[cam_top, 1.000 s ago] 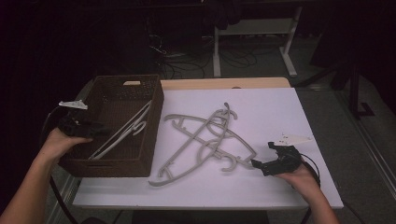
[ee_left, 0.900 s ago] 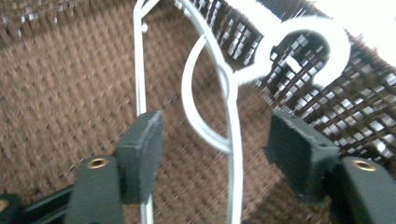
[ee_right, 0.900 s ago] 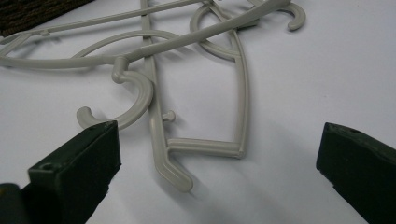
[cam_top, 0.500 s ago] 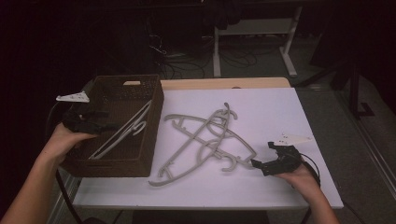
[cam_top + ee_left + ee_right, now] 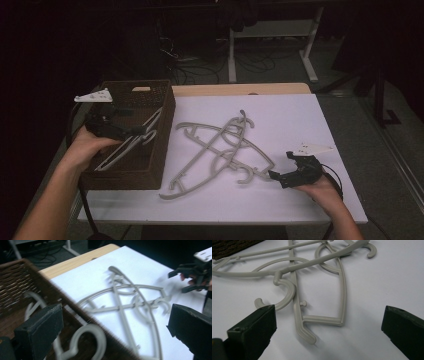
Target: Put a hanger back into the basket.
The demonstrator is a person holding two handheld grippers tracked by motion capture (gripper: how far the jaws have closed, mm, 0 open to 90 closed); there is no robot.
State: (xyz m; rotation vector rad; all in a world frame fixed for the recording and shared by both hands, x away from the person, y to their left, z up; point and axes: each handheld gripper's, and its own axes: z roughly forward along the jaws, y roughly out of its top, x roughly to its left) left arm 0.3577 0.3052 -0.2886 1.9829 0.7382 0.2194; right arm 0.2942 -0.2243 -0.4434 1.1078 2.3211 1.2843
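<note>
Two grippers, both spread wide and empty: the right gripper [image 5: 281, 174] rests near-right on the white table [image 5: 325, 125], beside the tangled grey hangers [image 5: 220, 150] — light, stiff, snag-prone, best pinched at a bar. The left gripper [image 5: 137, 131] hovers over the wicker basket [image 5: 165, 107] — pale hanger [image 5: 87, 340] inside.

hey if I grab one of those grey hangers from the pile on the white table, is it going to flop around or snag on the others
The grey hangers look like thin moulded plastic, so probably stiff and light. They lie crossed with hooks overlapping, so lifting one may drag another. On the smooth white table they would likely slide when nudged.
</note>
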